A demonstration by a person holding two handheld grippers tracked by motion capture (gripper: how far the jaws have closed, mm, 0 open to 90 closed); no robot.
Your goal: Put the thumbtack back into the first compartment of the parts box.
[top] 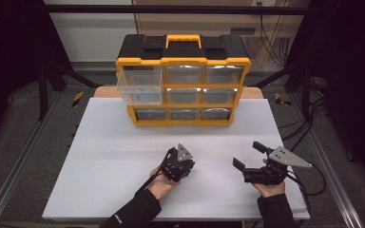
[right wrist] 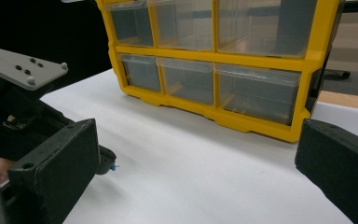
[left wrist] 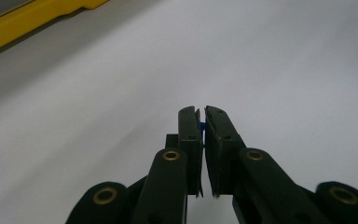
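We read no writing anywhere; our left gripper point(left wrist: 201, 122) pinches a small blue piece point(left wrist: 202, 126), our right gripper point(top: 248, 155) gapes wide.

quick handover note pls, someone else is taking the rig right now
Left claw: shut on a tiny blue part, low over the white table.
Right claw: open, holding nothing, near the table's right side.
Organizer: at the back of the table; top-left drawer is pulled out, the others are in.
Done: part picked up, drawer opened.
Left, probably: drop the part in the open drawer and push it shut.
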